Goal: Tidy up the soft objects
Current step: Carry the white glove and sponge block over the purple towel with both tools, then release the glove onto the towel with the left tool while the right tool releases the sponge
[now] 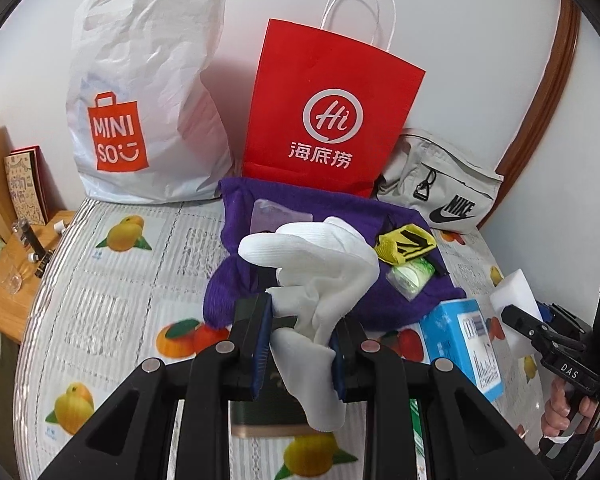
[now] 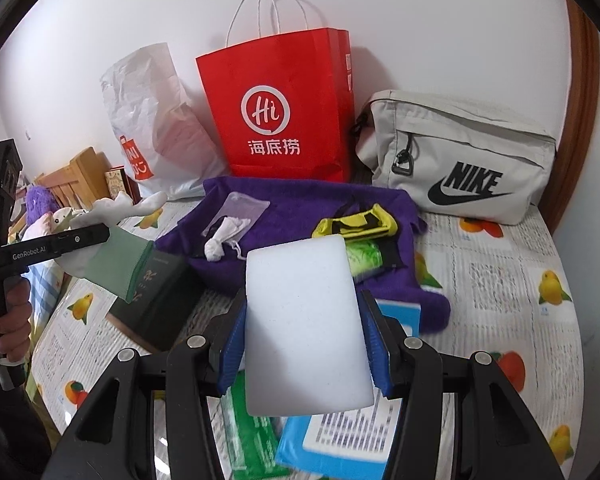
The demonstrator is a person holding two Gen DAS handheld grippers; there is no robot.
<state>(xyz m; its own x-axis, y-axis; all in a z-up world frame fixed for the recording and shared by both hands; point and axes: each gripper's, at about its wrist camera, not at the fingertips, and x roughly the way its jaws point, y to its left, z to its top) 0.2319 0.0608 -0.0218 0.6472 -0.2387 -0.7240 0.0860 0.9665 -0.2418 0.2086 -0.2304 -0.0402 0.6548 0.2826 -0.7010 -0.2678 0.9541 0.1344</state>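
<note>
In the left wrist view, my left gripper (image 1: 303, 314) is shut on a white sock (image 1: 324, 276), which bunches up and droops between the blue pads (image 1: 260, 344). From the right wrist view the same left gripper (image 2: 100, 236) shows at the left, with the sock's green cuff (image 2: 118, 266) hanging from it. My right gripper (image 2: 305, 302) is shut on a white sponge block (image 2: 306, 328), held upright. It also shows in the left wrist view, where the right gripper (image 1: 516, 314) and sponge (image 1: 514, 292) sit at the right edge. Both hover over a purple towel (image 2: 300, 196) on the fruit-print tablecloth (image 2: 500, 280).
On the towel lie a clear pouch with a white cloth (image 2: 230, 226), a yellow-black item (image 2: 356, 222) and a green packet (image 2: 364, 258). A red paper bag (image 2: 284, 108), white plastic bag (image 1: 148, 92) and grey Nike bag (image 2: 460, 160) line the wall. A dark box (image 2: 156, 296) and blue box (image 1: 466, 344) lie near.
</note>
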